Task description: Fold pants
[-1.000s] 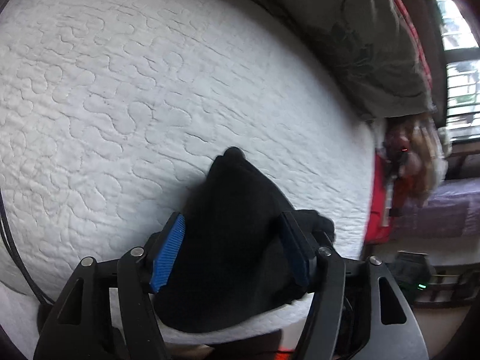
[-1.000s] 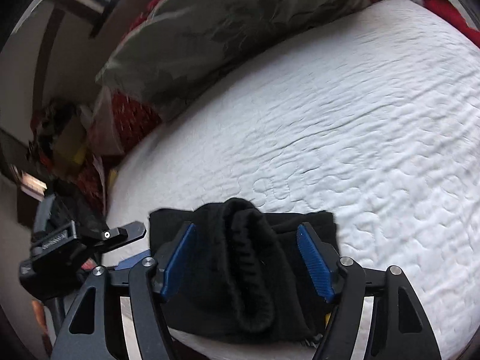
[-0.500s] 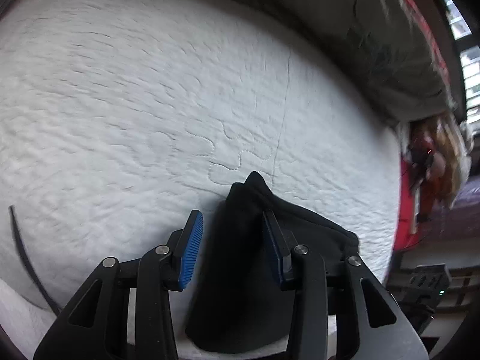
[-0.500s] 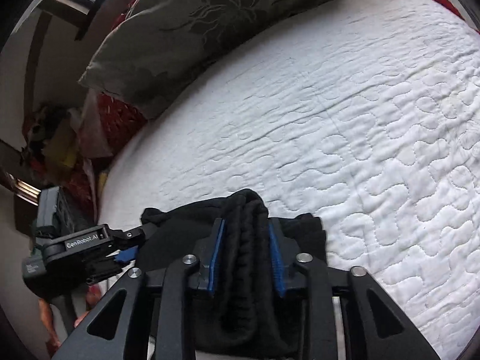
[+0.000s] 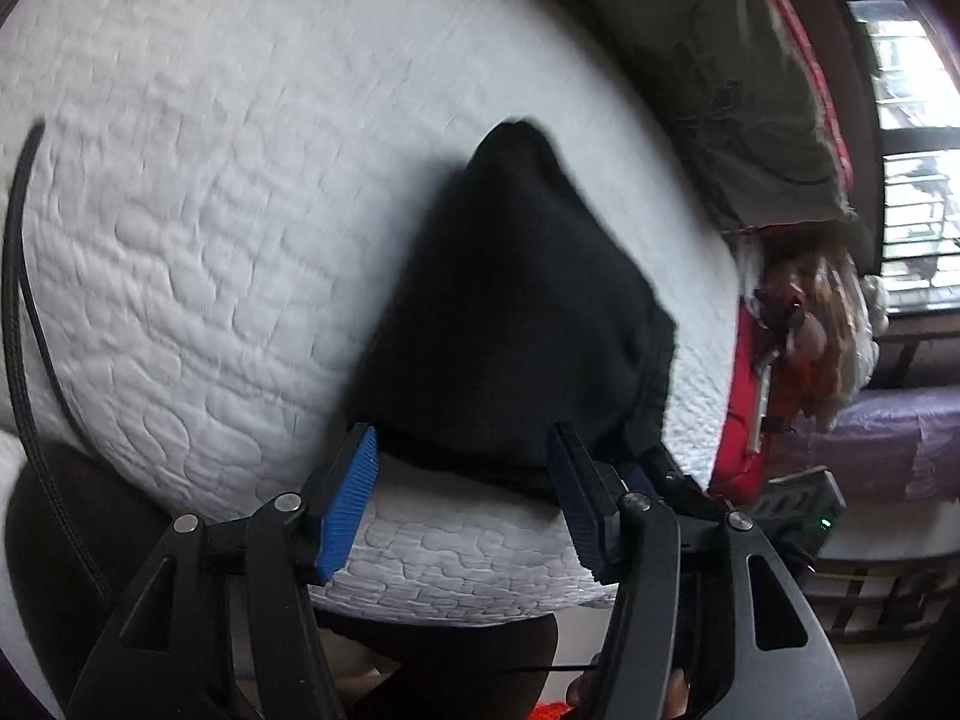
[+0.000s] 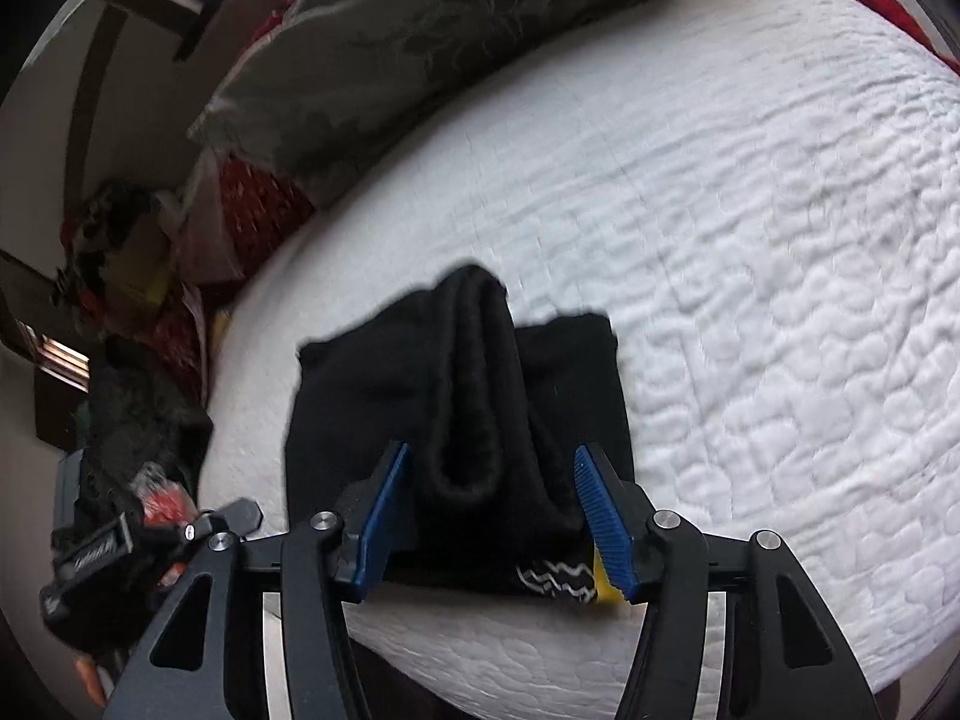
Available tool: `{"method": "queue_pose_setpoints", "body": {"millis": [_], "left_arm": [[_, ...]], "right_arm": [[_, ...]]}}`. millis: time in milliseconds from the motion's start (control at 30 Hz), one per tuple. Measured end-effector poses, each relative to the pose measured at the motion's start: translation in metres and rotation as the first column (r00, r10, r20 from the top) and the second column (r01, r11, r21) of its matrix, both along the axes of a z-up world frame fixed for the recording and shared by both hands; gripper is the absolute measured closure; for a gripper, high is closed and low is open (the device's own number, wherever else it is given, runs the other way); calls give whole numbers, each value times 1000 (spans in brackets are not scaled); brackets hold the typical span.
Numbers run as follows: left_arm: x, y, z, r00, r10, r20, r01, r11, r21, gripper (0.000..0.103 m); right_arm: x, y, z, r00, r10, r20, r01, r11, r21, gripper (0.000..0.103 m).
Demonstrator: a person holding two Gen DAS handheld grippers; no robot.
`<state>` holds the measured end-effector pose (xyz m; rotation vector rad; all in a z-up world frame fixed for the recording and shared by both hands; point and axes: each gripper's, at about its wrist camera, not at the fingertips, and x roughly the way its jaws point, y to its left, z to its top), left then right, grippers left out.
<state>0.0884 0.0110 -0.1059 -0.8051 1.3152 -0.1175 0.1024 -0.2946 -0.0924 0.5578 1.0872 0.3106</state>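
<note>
The black pants (image 5: pixel 510 300) lie folded in a small bundle near the front edge of the white quilted mattress (image 5: pixel 210 180). My left gripper (image 5: pixel 465 498) is open, its blue pads at the bundle's near edge, holding nothing. In the right wrist view the pants (image 6: pixel 468 408) show a raised ribbed fold down the middle and a white zigzag mark near the front. My right gripper (image 6: pixel 492 516) is open, its pads either side of that fold, not pinching it. The left gripper (image 6: pixel 150 540) shows at the lower left of the right wrist view.
A grey floral pillow (image 6: pixel 450 30) lies at the head of the mattress, also in the left wrist view (image 5: pixel 720 60). A black cable (image 5: pixel 24 300) runs along the mattress's left side. Clutter and red fabric (image 5: pixel 780 360) sit beside the bed, under a window.
Both grippers had closed on the pants half a second ago; now both are open and drawn back toward the mattress edge. The bundle rests on the mattress.
</note>
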Motion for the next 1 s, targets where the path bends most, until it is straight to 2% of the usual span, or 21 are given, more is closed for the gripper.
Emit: {"method": "queue_pose_setpoints", "body": {"millis": [133,167,200,233,267,300,433,500,567,633,767,900,1000], "left_arm": [[4,-3,-8,999,35,-25,-33,998,62,47],[7,-4,-9,999,37,-37,-33,995,95,50],[9,-4,-10,998,38,-52,-32,993,112,60],[10,-4,-10,997,40,-60,-33,993,111,63],[8,-2,-7,997,44,-60,-38,995,95,71],[6,-1,-5,997,44,-56,-39,995,87,72],[5,1,-5,999,17,-52,-11,993,119,72],[7,-1,-14,996,22,-87,-12,994,106,72],[7,-3,-12,997,15,-76,-6,993,120,72],[6,-3,-9,998,2,-66,7,990,142,72],[1,-7,5,1000,-10,-17,13,979,202,72],[-7,-6,18,998,-41,38,29,960,279,72],[-12,-9,26,996,-58,70,33,947,320,72]], "right_arm": [[-2,4,-2,1000,10,20,-9,999,-32,44],[-2,4,-3,1000,9,20,-8,999,-33,44],[-2,4,-4,1000,9,17,-9,999,-33,47],[-2,4,-5,1000,11,9,-11,999,-46,57],[-1,4,-6,1000,12,3,-12,998,-60,61],[-1,4,-6,1000,18,-3,-18,998,-56,68],[-15,-7,6,1000,4,3,-4,997,81,74],[-17,-8,2,1000,2,-7,-1,997,71,74],[-18,-11,-17,998,-18,-57,21,998,54,74],[-19,-15,-25,997,-38,-64,42,996,75,75],[-20,-12,-18,998,-29,-57,32,998,47,71],[-20,-11,-5,998,-38,-54,41,998,41,62],[-26,-13,6,998,-53,-30,53,999,-9,55]]}}
